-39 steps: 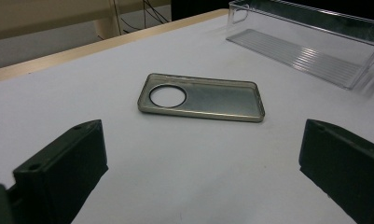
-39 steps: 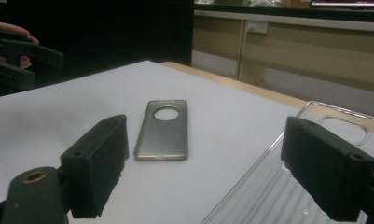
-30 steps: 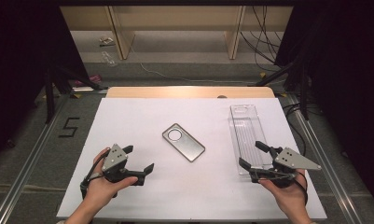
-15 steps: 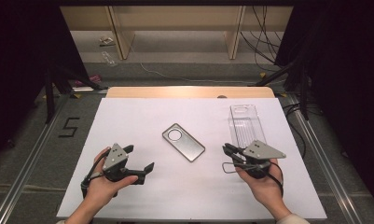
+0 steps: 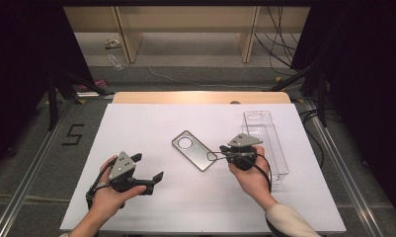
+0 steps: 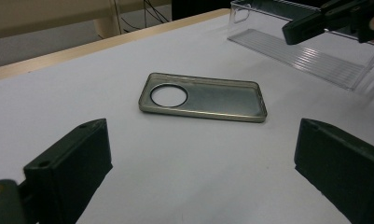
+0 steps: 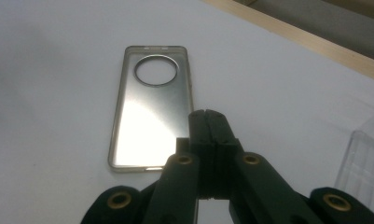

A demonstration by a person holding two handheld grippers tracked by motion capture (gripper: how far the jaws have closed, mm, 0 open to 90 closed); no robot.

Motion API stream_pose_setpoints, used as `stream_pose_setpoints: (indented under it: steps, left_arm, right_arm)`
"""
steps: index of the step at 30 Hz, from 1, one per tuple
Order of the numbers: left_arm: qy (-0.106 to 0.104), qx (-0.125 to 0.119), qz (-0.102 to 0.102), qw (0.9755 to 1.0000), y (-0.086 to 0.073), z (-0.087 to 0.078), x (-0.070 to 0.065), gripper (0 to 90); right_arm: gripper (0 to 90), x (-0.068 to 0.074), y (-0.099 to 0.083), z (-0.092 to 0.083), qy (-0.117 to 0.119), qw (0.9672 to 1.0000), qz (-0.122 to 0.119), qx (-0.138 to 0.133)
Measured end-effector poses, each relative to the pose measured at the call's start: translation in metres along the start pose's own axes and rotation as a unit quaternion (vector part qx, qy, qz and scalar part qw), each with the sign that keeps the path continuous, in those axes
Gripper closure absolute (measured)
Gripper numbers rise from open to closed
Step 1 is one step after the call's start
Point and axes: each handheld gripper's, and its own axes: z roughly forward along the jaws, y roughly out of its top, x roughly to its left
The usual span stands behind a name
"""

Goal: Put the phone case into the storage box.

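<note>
Your right gripper (image 5: 220, 154) has its jaws pressed flat together with nothing between them; they have just been closing, from wide apart a second ago to fully shut now. In the right gripper view the closed tips (image 7: 208, 122) sit just over the near long edge of the phone case (image 7: 149, 109), close to its plain end, though whether they touch it you cannot tell. A second ago that hand was over by the clear plastic tray (image 5: 267, 143); it has since slid across the worktop (image 5: 151, 123) and now points straight at the case. Shut jaws coming in at an edge suggest, as a judgement, a nudge or push of the case rather than a pick-up, perhaps to turn it or slide it toward the tray.

The case lies flat in the middle of the white worktop, open side up, its round camera cut-out at the end away from your right hand. The tray lies just behind and to the outside of your right hand, empty as far as can be seen.

Your left gripper (image 5: 148, 173) has kept its place, jaws spread wide and holding nothing, aimed at the case (image 6: 203, 98) from well apart.

As for writing: a "5" (image 5: 73, 134) is marked on the floor to the left of the worktop. No brand or label can be read on the case or the tray.
</note>
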Motion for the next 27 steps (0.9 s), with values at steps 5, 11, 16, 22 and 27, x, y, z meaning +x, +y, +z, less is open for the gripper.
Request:
stream_pose_setpoints:
  steps: [5, 11, 16, 22, 27]
  left_arm:
    - [0.0, 0.0, 0.0, 1.0, 0.0, -0.001, 0.0, 3.4]
    - [0.0, 0.0, 0.002, 1.0, 0.0, 0.0, 0.0, 3.6]
    - [0.0, 0.001, 0.002, 1.0, 0.0, 0.0, 0.0, 3.7]
    - [0.002, 0.002, 0.0, 1.0, 0.0, 0.0, 0.001, 3.8]
    - [0.003, 0.004, 0.0, 1.0, -0.001, 0.0, 0.001, 4.0]
  right_arm:
    - [90.0, 0.001, 0.002, 0.019, -0.007, 0.9997, -0.005, 0.022]
    - [90.0, -0.001, 0.001, 0.031, -0.015, 0.999, 0.005, 0.043]
    - [90.0, 0.001, -0.004, 0.047, -0.028, 0.9971, 0.008, 0.07]
    - [90.0, 0.001, -0.006, 0.056, -0.037, 0.9951, 0.013, 0.091]
    - [90.0, 0.002, -0.011, 0.06, -0.033, 0.9947, 0.014, 0.096]
